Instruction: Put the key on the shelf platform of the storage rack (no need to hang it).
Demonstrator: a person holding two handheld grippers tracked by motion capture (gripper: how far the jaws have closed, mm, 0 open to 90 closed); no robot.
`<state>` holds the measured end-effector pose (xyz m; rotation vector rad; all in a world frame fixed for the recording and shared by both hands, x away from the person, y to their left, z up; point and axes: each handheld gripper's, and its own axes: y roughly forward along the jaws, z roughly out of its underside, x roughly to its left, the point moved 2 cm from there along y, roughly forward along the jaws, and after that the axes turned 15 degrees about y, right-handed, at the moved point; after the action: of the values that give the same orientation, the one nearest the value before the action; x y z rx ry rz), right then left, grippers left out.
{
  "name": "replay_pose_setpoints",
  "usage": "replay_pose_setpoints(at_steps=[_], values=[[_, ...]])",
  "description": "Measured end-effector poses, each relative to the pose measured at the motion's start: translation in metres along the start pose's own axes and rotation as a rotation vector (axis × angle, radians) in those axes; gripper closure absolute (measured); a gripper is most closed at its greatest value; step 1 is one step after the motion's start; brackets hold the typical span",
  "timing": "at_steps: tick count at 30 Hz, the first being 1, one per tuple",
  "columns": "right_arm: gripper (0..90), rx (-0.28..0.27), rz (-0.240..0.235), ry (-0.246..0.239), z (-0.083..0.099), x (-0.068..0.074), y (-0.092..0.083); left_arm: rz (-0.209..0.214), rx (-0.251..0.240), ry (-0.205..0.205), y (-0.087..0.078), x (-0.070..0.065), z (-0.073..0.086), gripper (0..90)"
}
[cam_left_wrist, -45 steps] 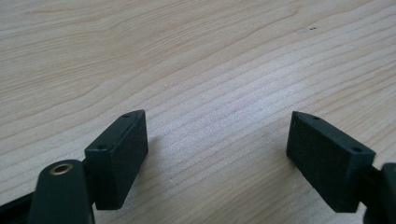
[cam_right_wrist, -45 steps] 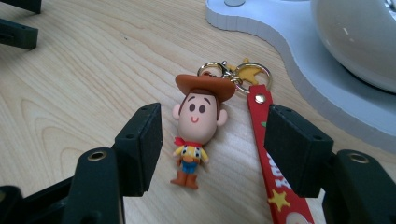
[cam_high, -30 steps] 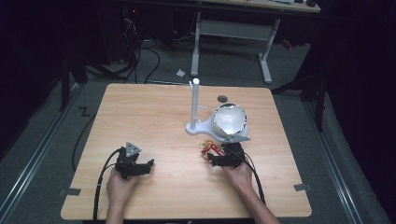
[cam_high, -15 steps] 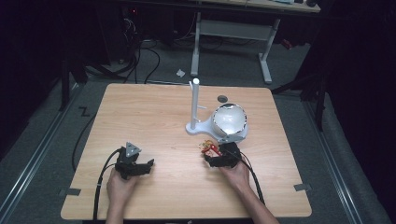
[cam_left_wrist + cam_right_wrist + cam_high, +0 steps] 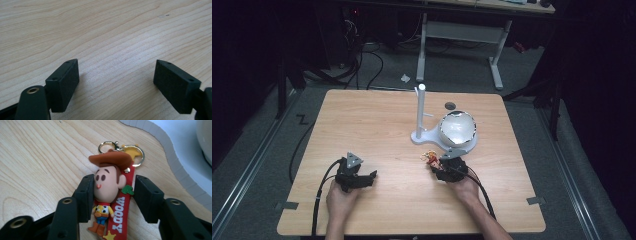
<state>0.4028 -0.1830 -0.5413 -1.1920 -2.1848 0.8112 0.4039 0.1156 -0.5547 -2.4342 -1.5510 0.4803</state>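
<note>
A Woody keychain [image 5: 430, 159] lies on the wooden table [image 5: 377, 125] just in front of a white stand. In the right gripper view the cowboy figure and its red strap [image 5: 110, 182] sit between the two black jaws, and both jaws press against its sides. My right gripper [image 5: 435, 165] [image 5: 113, 192] is shut on it, low over the table. The gold ring and clasp [image 5: 135, 151] stick out beyond the fingertips. My left gripper [image 5: 371, 176] [image 5: 116, 72] rests near the table's front left, jaws wide apart over bare wood.
A white stand [image 5: 432, 136] with an upright pole [image 5: 421, 107] and a round white bowl [image 5: 458, 127] stands just beyond the keychain; its base edge [image 5: 175, 145] is close to the right jaw. A small dark hole [image 5: 450, 105] marks the table's far side.
The right gripper and the keychain have shifted slightly left, away from the stand's base. The left gripper has stayed put.
</note>
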Motion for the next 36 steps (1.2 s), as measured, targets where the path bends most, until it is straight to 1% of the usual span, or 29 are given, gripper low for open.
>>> replay_pose_setpoints(at_steps=[2, 4, 7, 10, 15, 17, 21, 22, 25, 27, 28, 29, 30, 32, 33, 36], values=[[54.7, -0.011, 0.004, -0.008, 0.000, 0.000, -0.001, 0.000, 0.000, 0.000, 0.000, 0.000, 0.000, 20.9], [60.6, -0.036, 0.005, -0.010, -0.001, 0.000, -0.005, 0.000, 0.001, 0.001, 0.000, 0.000, 0.000, 20.9], [60.7, -0.030, -0.004, -0.005, -0.001, -0.002, -0.006, 0.000, 0.001, 0.001, 0.000, 0.000, 0.000, 20.9], [60.9, -0.029, 0.000, -0.006, -0.001, -0.002, -0.006, 0.000, 0.000, 0.000, 0.000, 0.000, 0.000, 20.9], [61.4, -0.045, 0.000, -0.019, -0.001, -0.002, -0.009, 0.000, 0.000, 0.000, 0.000, 0.000, 0.000, 20.8], [61.5, -0.054, -0.003, -0.009, -0.001, -0.003, -0.013, 0.000, 0.000, 0.000, 0.000, 0.000, 0.000, 20.8], [61.7, -0.075, -0.013, 0.006, -0.004, -0.007, -0.024, 0.000, 0.000, 0.000, 0.000, 0.000, 0.000, 20.8], [61.7, -0.075, -0.013, 0.006, -0.004, -0.007, -0.024, 0.000, 0.000, 0.000, 0.000, 0.000, 0.000, 20.8], [61.8, -0.100, -0.017, 0.009, -0.006, -0.010, -0.034, 0.000, 0.000, 0.000, 0.000, 0.000, 0.000, 20.9], [61.8, -0.109, -0.020, 0.013, -0.006, -0.010, -0.037, 0.000, 0.000, 0.000, 0.000, 0.000, 0.000, 20.9], [61.8, -0.121, -0.024, 0.018, -0.007, -0.012, -0.042, 0.000, 0.000, 0.001, 0.000, 0.000, 0.000, 20.9], [61.8, -0.121, -0.024, 0.018, -0.007, -0.012, -0.042, 0.000, 0.000, 0.000, 0.000, 0.000, 0.000, 20.9], [61.8, -0.133, -0.026, 0.022, -0.007, -0.012, -0.047, 0.000, 0.000, -0.001, 0.000, 0.000, 0.000, 20.9], [61.8, -0.142, -0.035, 0.030, -0.008, -0.014, -0.053, 0.000, 0.000, 0.000, 0.000, 0.000, 0.000, 20.9], [61.8, -0.142, -0.035, 0.030, -0.008, -0.014, -0.053, 0.000, 0.000, 0.000, 0.000, 0.000, 0.000, 20.9], [61.9, -0.142, -0.039, 0.032, -0.008, -0.015, -0.062, 0.000, 0.000, 0.000, 0.000, 0.000, 0.000, 20.9]])
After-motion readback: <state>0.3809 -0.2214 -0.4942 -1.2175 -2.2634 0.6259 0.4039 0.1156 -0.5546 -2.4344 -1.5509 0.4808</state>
